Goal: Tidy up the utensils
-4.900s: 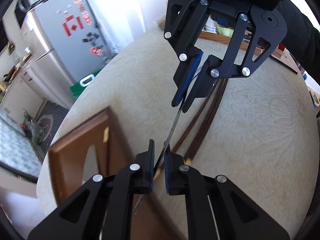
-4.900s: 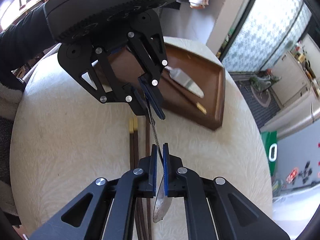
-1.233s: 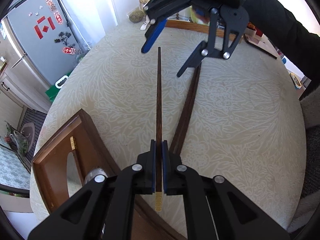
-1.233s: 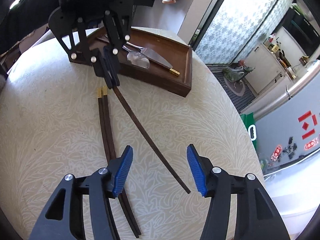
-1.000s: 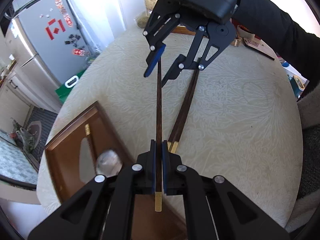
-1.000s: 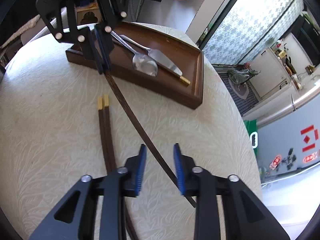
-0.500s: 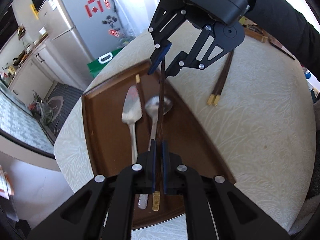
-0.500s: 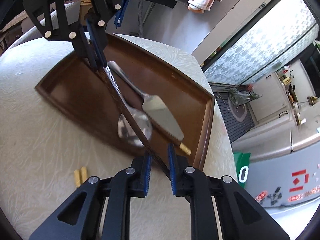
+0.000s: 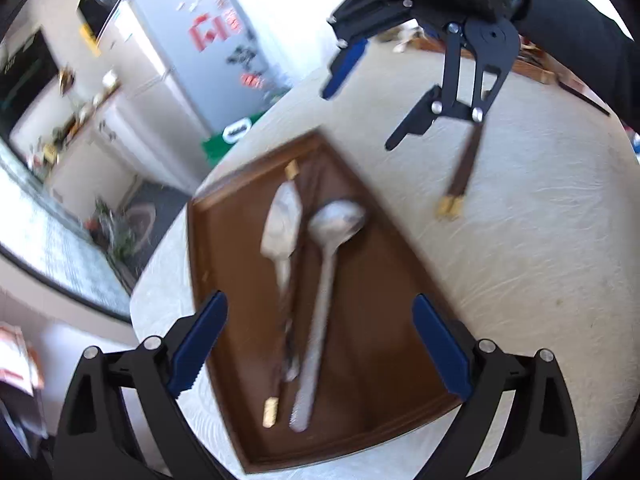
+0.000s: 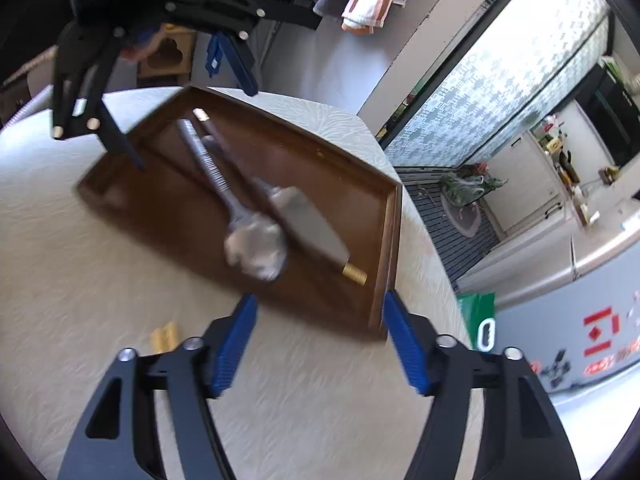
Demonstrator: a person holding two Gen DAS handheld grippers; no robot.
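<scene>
A brown wooden tray (image 9: 224, 280) (image 10: 394, 236) lies on the cream table. In it lie a silver spoon (image 9: 326, 276) (image 10: 256, 244), a flat silver server with a gold end (image 9: 282, 228) (image 10: 316, 228) and a dark chopstick with a gold tip (image 9: 289, 344) (image 10: 224, 140) between them. Two more dark chopsticks (image 9: 460, 176) lie on the cloth to the right of the tray; their gold tips (image 10: 163, 337) show in the right wrist view. My left gripper (image 9: 316, 348) is open and empty above the tray's near end. My right gripper (image 10: 318, 344) is open and empty above the tray's far end.
A grey fridge (image 9: 216, 44) and a green bag (image 9: 236, 134) stand beyond the table's far edge. A wooden board (image 9: 528, 66) with clutter lies at the back right of the table. The table edge (image 10: 432, 236) runs close behind the tray.
Both grippers have opened and let go of the chopstick, which now lies in the tray between the server and the spoon. Both grippers have drawn back from it.
</scene>
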